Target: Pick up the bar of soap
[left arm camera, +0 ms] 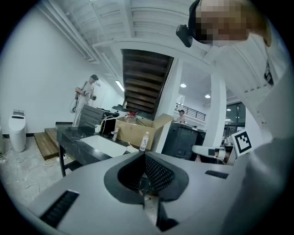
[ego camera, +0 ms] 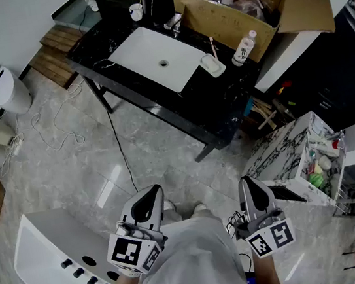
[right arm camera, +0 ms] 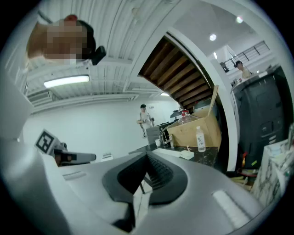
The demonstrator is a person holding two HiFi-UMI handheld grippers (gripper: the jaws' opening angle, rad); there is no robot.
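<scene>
Ok, both tools are idle at the near edge, tucked against the person's torso. The left gripper point(ego camera: 148, 200) has its jaws closed together with nothing between them. The right gripper point(ego camera: 249, 188) is the same: jaws pressed tip to tip, empty. It looks like a carry posture, since nothing is in reach and there's no reason to open. The bar of soap point(ego camera: 212, 65) sits far ahead on the black counter point(ego camera: 224, 98), just right of the white sink point(ego camera: 144, 50), likely parked there for hand washing. It reads as a pale slab, maybe on a dish; I can't separate the two from here. A bottle point(ego camera: 245, 48) stands near it on the right, with an open cardboard box point(ego camera: 226, 21) behind both. Bare floor lies between the person and the counter, so my read is walk up first, then open one set of jaws over the soap. Text: the bottle label has print but it's too small to read. The only other marks are the square coded patterns on the gripper cubes, and no brand is legible.
</scene>
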